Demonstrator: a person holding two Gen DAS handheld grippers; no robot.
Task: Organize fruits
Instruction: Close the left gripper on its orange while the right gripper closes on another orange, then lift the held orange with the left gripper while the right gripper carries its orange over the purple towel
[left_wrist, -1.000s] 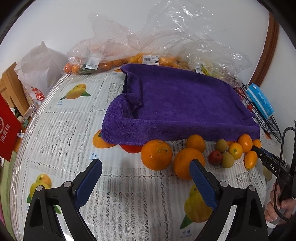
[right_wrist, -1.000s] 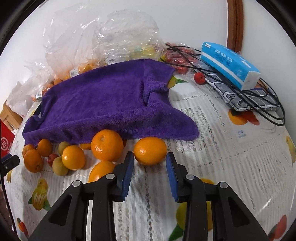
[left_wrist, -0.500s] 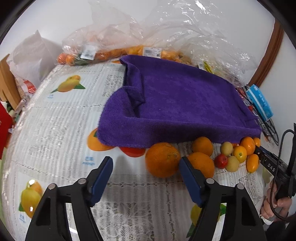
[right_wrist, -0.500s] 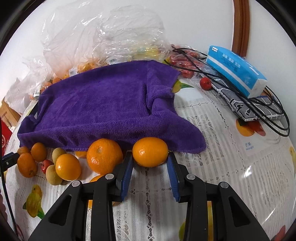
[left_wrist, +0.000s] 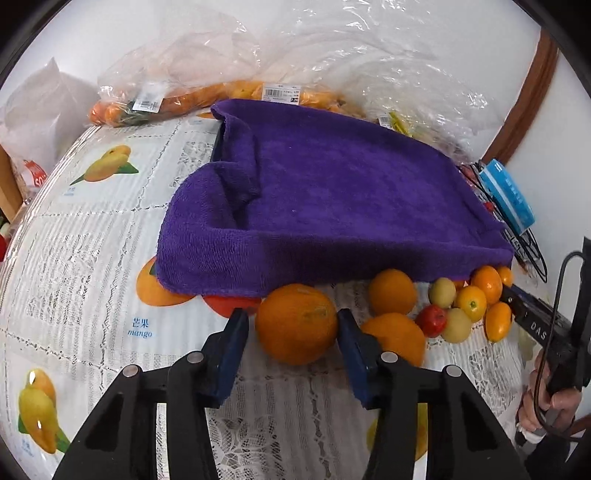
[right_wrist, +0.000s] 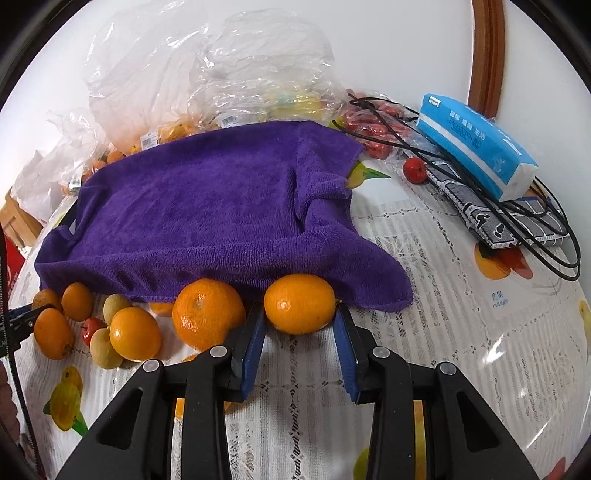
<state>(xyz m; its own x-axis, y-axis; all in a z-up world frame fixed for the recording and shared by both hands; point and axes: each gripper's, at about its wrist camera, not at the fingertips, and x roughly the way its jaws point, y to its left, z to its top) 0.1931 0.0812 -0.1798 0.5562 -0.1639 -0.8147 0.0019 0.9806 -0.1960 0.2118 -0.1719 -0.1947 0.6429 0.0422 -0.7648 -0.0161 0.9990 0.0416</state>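
A purple towel (left_wrist: 332, 206) drapes over a tray-like shape on the table; it also shows in the right wrist view (right_wrist: 207, 210). Loose fruits lie along its front edge. My left gripper (left_wrist: 291, 325) is open, its blue pads on either side of a large orange (left_wrist: 297, 323), close to it. My right gripper (right_wrist: 300, 314) has its jaws against both sides of a smaller orange (right_wrist: 300, 303) that rests on the table. Another orange (right_wrist: 207, 314) lies just left of it. Several small oranges, a red fruit (left_wrist: 430, 319) and pale green fruits (left_wrist: 442, 291) cluster nearby.
Clear plastic bags of fruit (left_wrist: 221, 92) lie behind the towel. A blue tissue pack (right_wrist: 476, 146), black cables (right_wrist: 535, 221) and a patterned pouch (right_wrist: 480, 218) sit at the right. The tablecloth (left_wrist: 92, 258) is lace-printed with fruit pictures. A wooden frame (right_wrist: 487, 55) stands against the wall.
My left gripper moved forward and narrowed until its pads flank the large orange. My right gripper moved forward and its jaws came against the smaller orange.
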